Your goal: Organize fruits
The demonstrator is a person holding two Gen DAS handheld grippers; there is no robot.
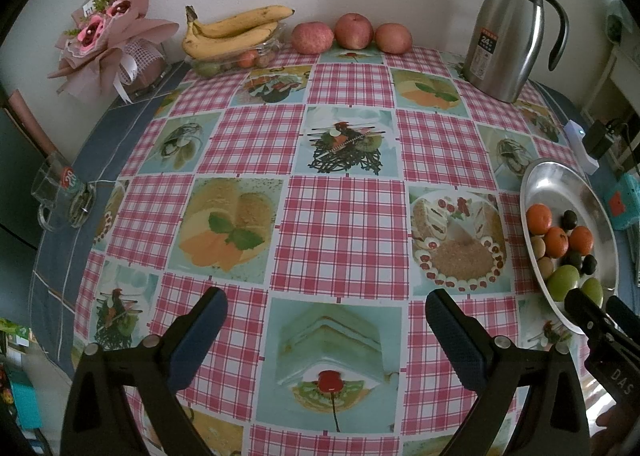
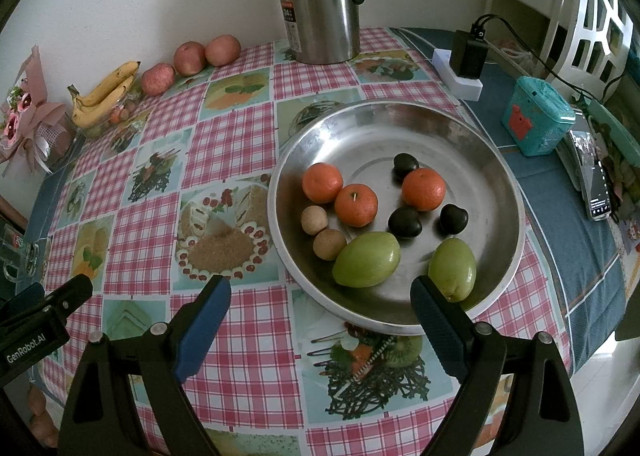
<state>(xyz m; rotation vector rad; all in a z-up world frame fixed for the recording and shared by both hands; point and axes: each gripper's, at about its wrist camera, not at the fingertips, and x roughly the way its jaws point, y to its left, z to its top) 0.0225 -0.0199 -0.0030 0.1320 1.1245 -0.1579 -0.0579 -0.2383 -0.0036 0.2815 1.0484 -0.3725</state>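
Steel gleams on a checked cloth [image 1: 348, 216] as I hold both tongs over the table, neither one carrying anything.

Left wrist view: my left gripper [image 1: 326, 310] stands wide, its blue pads [image 1: 200, 336] framing bare cloth. Along the far wall sit bananas [image 1: 236, 30] on a clear tray and three apples [image 1: 352, 32] in a row, well apart from the rest of the fruit, likely the pieces not yet sorted. A jug [image 1: 508, 32] stands at the far right corner, a bouquet [image 1: 108, 40] at the far left. The plate [image 1: 560, 184] lies at the right edge, with the tip of my right gripper near its rim.

Right wrist view: my right gripper [image 2: 320, 296] also stands wide and empty, hanging over the plate's [image 2: 400, 128] near rim. Inside lie three tangerines [image 2: 356, 204], two green fruits [image 2: 366, 259], two small brown ones [image 2: 329, 243] and three dark ones [image 2: 405, 221], like mostly beside like. I judge the plate to be the collecting point, with half its floor free.
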